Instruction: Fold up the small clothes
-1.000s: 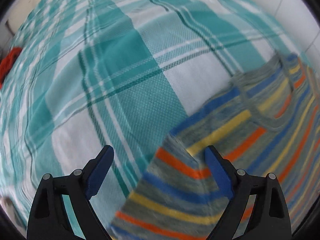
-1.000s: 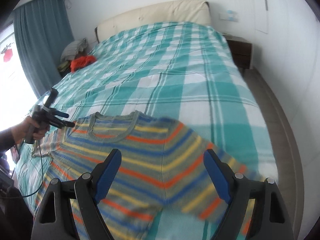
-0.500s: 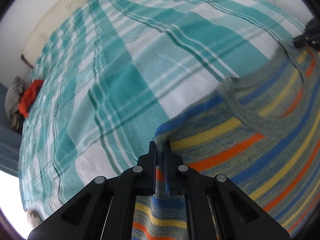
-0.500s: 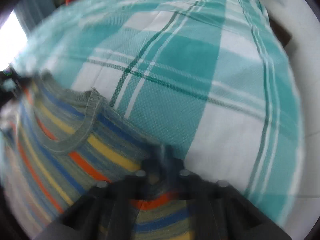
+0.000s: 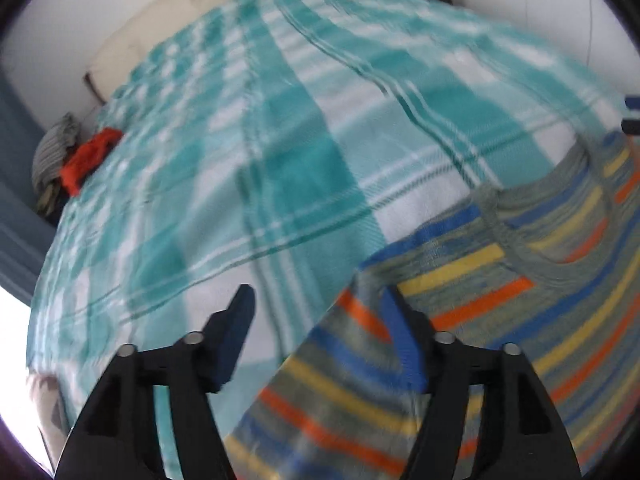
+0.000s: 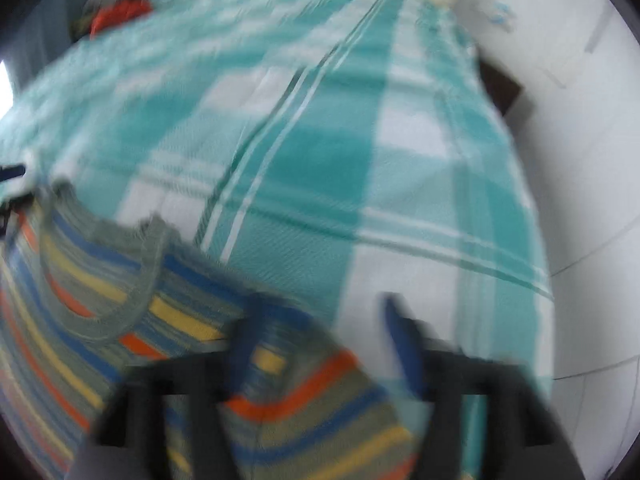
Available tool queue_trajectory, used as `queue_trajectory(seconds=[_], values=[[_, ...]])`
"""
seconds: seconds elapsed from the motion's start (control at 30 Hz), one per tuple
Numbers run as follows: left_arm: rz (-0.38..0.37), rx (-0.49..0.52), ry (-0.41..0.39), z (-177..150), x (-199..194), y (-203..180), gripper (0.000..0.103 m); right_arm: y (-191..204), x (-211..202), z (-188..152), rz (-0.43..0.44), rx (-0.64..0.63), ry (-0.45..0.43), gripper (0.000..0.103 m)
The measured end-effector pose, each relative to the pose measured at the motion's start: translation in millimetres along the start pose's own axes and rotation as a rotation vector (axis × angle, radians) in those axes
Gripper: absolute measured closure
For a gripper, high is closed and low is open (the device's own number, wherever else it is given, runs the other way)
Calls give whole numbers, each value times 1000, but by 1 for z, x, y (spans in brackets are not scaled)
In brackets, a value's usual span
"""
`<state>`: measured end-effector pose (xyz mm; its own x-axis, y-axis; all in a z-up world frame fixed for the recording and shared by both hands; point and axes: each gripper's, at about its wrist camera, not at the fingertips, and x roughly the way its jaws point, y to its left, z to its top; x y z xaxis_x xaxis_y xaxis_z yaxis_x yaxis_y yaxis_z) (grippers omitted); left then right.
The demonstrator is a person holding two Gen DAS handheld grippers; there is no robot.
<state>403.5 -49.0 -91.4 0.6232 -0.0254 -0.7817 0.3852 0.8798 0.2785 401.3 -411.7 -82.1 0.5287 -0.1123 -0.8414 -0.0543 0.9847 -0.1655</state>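
Note:
A small striped sweater (image 5: 520, 280) in grey, blue, yellow and orange lies flat on the teal plaid bedspread (image 5: 280, 160), neckline toward the headboard. My left gripper (image 5: 320, 320) is open just above its left shoulder and sleeve, its right finger over the knit. The sweater also shows in the right wrist view (image 6: 120, 320), which is blurred. My right gripper (image 6: 324, 332) is open above the sweater's right shoulder and sleeve. Neither gripper holds anything.
An orange garment (image 5: 90, 156) and a grey bundle (image 5: 52, 156) sit at the far left edge of the bed. A cream headboard (image 5: 180, 20) is at the back. A dark nightstand (image 6: 504, 88), white wall and floor lie right of the bed.
Half a second ago both grippers were shut on the sweater's shoulders. Now both have opened and let go, and the sweater lies on the bed. Both views have pulled back slightly.

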Motion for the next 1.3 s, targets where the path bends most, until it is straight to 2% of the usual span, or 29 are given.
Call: queue_trajectory(seconds=[0.1,0.13,0.17,0.23,0.37,0.47,0.53,0.6,0.67,0.73,0.83,1.0,1.13,1.23,1.3], values=[[-47,-120,-52,-34,-71,27,18,-15,-58,-14,-3,42,-97,28],[-63,-145,-63,-47,-93,33,15,-17,-74,-22,-16,43,-121,19],[-74,-163,-73,-64,-118,36,15,-18,-97,-37,-36,40,-156,13],[-101,-191,-91,-104,-172,36,11,-16,-136,-70,-44,36,-217,11],[-157,-241,-95,-173,-243,19,6,0,-200,-153,-16,89,-274,10],[-210,-298,-87,-214,-268,-2,6,27,-236,-216,28,164,-299,5],[-223,-344,-93,-238,-281,-20,6,54,-254,-258,56,221,-297,5],[-277,-387,-92,-255,-290,-39,6,83,-267,-292,90,281,-283,5],[-330,-433,-94,-265,-297,-54,6,105,-278,-316,137,343,-276,5],[-349,-458,-109,-268,-306,-64,6,121,-293,-335,177,401,-289,5],[-345,-488,-165,-273,-323,-63,6,137,-310,-340,247,407,-293,5],[-242,-542,-240,-283,-336,-64,3,147,-358,-334,204,350,-430,3],[-169,-505,-250,-291,-335,-72,3,151,-372,-340,186,372,-517,1],[-140,-446,-224,-298,-331,-76,2,161,-363,-345,138,375,-511,1],[-133,-427,-205,-304,-324,-75,1,167,-349,-345,142,390,-462,1]])
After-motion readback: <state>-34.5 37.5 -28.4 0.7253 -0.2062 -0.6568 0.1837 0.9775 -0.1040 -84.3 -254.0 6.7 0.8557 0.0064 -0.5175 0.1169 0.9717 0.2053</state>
